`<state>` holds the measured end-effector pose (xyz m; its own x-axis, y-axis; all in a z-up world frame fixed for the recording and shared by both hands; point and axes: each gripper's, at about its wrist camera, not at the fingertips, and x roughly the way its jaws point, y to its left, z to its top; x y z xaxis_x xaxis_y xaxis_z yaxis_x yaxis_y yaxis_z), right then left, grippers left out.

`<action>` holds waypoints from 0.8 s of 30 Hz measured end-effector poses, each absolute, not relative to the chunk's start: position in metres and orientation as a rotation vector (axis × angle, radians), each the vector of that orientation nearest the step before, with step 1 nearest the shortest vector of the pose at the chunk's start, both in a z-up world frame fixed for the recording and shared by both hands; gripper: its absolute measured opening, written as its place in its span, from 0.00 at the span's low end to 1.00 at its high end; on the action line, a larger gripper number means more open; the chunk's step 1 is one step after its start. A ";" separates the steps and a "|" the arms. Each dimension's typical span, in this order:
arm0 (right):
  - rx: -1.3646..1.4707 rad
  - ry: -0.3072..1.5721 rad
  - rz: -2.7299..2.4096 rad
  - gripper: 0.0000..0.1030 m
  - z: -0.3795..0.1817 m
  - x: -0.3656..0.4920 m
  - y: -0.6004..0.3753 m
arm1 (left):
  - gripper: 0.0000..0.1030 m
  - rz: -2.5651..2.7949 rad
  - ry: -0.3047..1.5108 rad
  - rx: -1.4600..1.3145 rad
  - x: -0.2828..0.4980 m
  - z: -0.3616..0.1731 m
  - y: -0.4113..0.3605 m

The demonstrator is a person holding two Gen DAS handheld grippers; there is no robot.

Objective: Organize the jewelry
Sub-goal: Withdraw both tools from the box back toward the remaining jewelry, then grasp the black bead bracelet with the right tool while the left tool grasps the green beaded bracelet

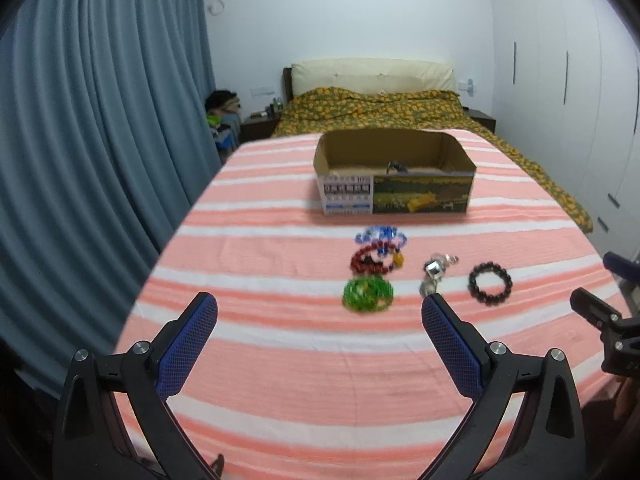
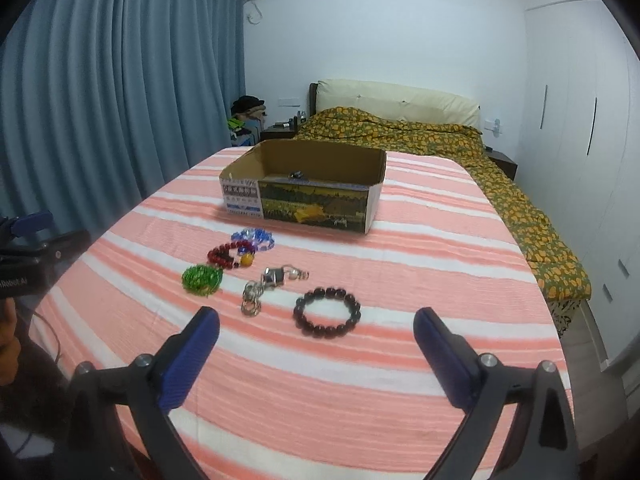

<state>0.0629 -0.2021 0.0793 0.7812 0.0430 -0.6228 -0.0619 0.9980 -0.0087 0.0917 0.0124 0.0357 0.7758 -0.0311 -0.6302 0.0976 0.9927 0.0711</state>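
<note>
Blue, cross-hatched pads on black plastic arms: left hand-held gripper spread wide with nothing between the pads, above the striped cloth. Likewise the right hand-held gripper, spread wide and empty, hovering just short of the jewelry.

Just past the pads, loose on the pink-and-white striped cloth: a dark beaded bracelet, round glossy beads in a closed ring, lying flat. Beside it, a silvery metal piece of linked rings and a small shiny block. Further left, a green translucent bracelet, coiled and glassy; touching it, a dark red beaded bracelet with one amber-yellow bead; then a blue and clear crystal bracelet, faceted, overlapping the red one.

Beyond these, well apart, an open cardboard box, plain brown inside, printed outside, with a small dark item on its floor, too small to make out.
</note>
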 end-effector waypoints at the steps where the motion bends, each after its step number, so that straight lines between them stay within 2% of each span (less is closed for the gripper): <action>1: -0.027 0.672 0.059 0.96 0.077 0.059 -0.202 | 0.99 -0.069 0.693 0.084 0.086 0.030 0.019; 8: 0.009 0.708 0.097 0.96 0.041 0.042 -0.206 | 0.99 -0.124 0.844 0.011 0.071 -0.018 0.038; 13: 0.055 0.721 0.068 0.96 0.024 0.049 -0.215 | 0.99 -0.178 0.829 -0.095 0.079 -0.028 0.046; 18: 0.084 0.730 0.028 0.96 0.014 0.083 -0.235 | 0.99 -0.225 0.829 -0.086 0.127 -0.041 0.031; 24: 0.103 0.857 0.030 0.95 -0.005 0.141 -0.256 | 0.99 -0.248 0.910 -0.030 0.184 -0.064 0.013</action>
<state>0.1405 -0.2562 -0.0048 0.6545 0.0684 -0.7530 0.0150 0.9945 0.1033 0.1843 0.0131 -0.0645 0.5869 -0.2256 -0.7776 0.2003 0.9710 -0.1305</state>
